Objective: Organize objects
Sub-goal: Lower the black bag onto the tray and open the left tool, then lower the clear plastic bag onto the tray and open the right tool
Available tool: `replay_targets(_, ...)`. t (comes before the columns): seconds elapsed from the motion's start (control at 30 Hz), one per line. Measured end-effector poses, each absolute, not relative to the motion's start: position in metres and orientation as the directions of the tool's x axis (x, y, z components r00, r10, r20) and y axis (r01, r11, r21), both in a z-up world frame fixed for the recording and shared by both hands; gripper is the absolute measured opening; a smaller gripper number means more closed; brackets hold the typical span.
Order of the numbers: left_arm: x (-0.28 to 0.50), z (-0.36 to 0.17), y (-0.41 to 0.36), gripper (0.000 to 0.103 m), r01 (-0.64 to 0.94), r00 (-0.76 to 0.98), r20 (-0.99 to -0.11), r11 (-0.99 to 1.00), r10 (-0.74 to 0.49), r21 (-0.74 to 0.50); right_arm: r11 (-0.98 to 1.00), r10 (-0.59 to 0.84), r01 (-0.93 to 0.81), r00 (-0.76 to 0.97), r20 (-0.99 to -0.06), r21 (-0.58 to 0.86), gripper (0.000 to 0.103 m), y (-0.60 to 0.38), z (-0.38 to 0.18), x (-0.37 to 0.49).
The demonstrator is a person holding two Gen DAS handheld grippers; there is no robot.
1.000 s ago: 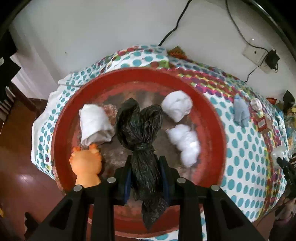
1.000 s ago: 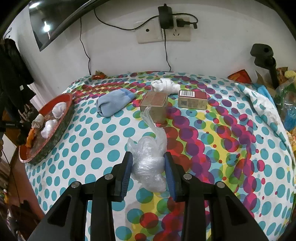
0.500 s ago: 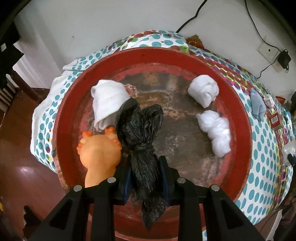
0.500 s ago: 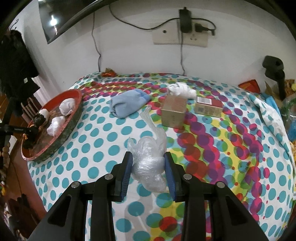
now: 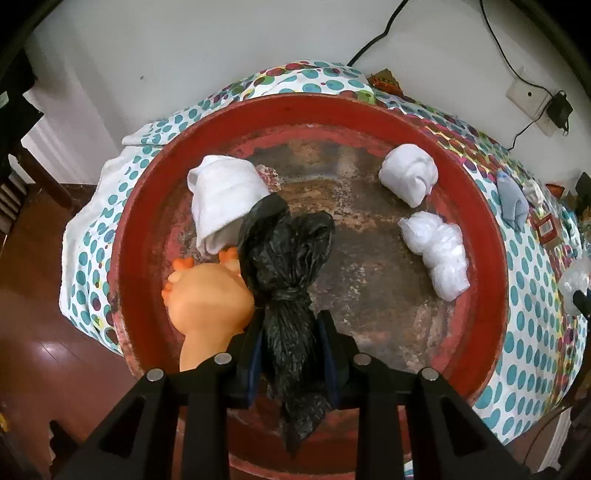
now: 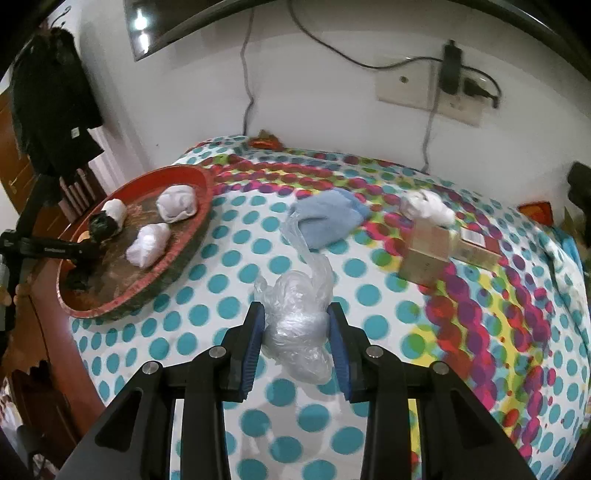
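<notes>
Evidently the left gripper, clamped on a knotted black plastic bag's neck, and the right gripper, pinching a crumpled clear plastic bag, carry light, soft, slippery bundles best held at their bunched middles.

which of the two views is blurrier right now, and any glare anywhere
Right wrist view: motion blur smears the boxes, blue cloth and wall socket; glare spot on the dark screen top left. Left wrist view: sharp, even light on the red tray, fisheye bending the edges.
</notes>
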State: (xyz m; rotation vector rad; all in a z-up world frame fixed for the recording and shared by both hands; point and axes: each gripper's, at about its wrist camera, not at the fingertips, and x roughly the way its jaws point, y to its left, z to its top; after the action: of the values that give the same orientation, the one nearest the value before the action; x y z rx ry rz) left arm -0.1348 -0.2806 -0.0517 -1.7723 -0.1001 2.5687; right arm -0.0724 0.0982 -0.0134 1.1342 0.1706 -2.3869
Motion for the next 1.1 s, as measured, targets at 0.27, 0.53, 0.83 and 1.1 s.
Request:
replay_targets(0.27, -0.134, -0.049, -0.28, 0.035, 0.029, -0.359, -0.932, -0.998, 0.05, -0.064, -0.839, -0.391, 0.54, -0.513, -0.765, 0.066, 0.033, 0.057, -0.012, -0.069)
replay_targets(0.53, -0.127, -0.026, -0.279, 0.051, 0.039, -0.399, -0.915, -0.996, 0.055, -0.077, -0.806, -0.406, 0.59, -0.494, -0.769, 0.047, 0.033, 0.022, -0.008, -0.068)
replay_targets(0.83, -0.097, 0.011, -0.294, 0.056, 0.166, -0.499, -0.866, -0.983, -0.014, -0.08, -0.744, -0.471, 0.664, -0.439, -0.765, 0.077, 0.033, -0.038, 0.005, -0.071)
replay_targets(1.1, -0.081, 0.016, -0.298, 0.056, 0.175, -0.515, -0.857, -0.981, -0.022, -0.079, -0.664, -0.511, 0.742, -0.358, -0.782, 0.095, 0.033, -0.106, -0.002, -0.06)
